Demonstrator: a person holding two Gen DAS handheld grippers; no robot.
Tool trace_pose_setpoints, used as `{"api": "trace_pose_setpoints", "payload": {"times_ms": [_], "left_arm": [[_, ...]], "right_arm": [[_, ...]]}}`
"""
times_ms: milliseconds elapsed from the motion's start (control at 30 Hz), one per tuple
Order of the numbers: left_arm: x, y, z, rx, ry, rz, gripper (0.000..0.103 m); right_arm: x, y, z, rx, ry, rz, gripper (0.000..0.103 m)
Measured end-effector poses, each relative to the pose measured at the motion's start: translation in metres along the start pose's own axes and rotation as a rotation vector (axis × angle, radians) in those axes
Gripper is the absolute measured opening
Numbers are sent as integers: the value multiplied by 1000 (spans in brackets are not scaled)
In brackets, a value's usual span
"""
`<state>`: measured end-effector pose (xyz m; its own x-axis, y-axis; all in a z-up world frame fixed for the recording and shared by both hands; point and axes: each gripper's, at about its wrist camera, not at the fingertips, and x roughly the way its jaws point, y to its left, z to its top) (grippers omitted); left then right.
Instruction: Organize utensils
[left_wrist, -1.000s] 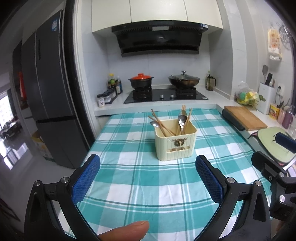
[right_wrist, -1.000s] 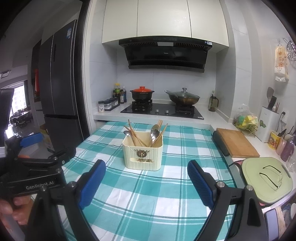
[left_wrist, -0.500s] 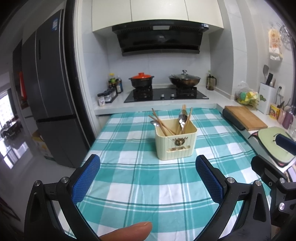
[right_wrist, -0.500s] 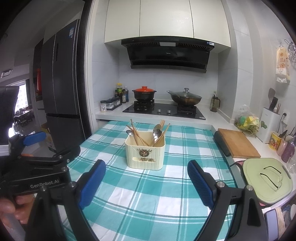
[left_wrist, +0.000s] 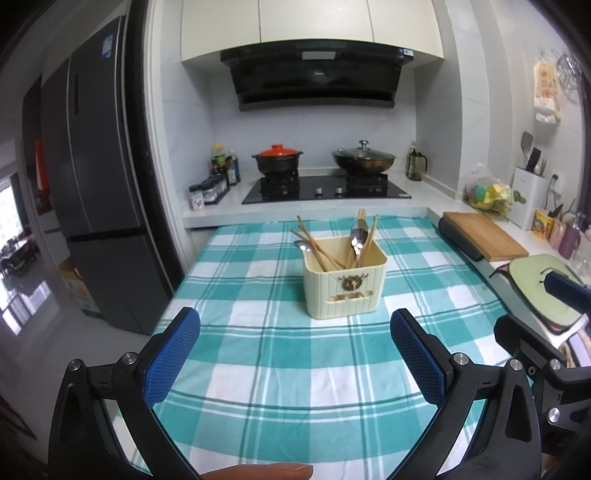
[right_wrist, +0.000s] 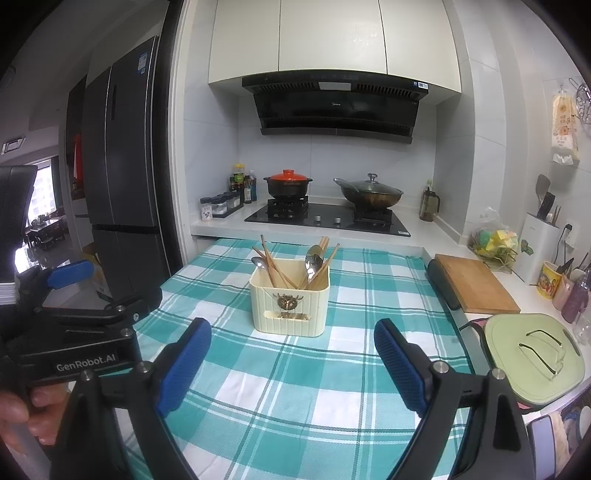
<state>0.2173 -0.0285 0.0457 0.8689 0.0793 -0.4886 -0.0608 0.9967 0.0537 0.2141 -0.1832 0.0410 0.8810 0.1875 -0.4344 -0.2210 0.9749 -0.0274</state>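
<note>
The cream utensil holder (left_wrist: 345, 282) is being observed standing upright on the checked cloth (left_wrist: 295, 362) covering the surface, ahead of both pairs of fingers and well apart from them. Wooden chopsticks (left_wrist: 314, 247) and metal spoons (left_wrist: 357, 236) are being carried inside it, leaning against its rim; one spoon bowl (right_wrist: 258, 262) is being shown at the left wall, another (right_wrist: 314, 258) towards the right.

The left gripper (left_wrist: 295, 354) is being held with its blue-padded fingers (left_wrist: 171, 356) spread wide, nothing being pinched between them; the holder is being framed beyond the gap, nearer the right-hand finger. A fingertip (left_wrist: 258, 472) of the person is being seen at the lower edge.

The right gripper (right_wrist: 291, 365) is likewise being held with its fingers (right_wrist: 400, 367) spread wide and empty, the holder lying ahead between them.

Beyond the holder, a hob (right_wrist: 327, 218) is being recorded with a red-lidded pot (right_wrist: 288, 182) and a lidded wok (right_wrist: 371, 194). To the right of the fingers, a wooden cutting board (right_wrist: 474, 282) and a green board (right_wrist: 535, 360) are lying on the counter.
</note>
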Motion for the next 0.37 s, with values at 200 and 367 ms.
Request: {"api": "trace_pose_setpoints", "payload": {"times_ms": [200, 367], "left_arm": [[-1, -1, 0, 1, -5, -5, 103], [2, 2, 0, -19, 4, -14, 103]], "right_arm": [[0, -2, -1, -1, 4, -1, 92], [0, -6, -5, 3, 12, -3, 92]]}}
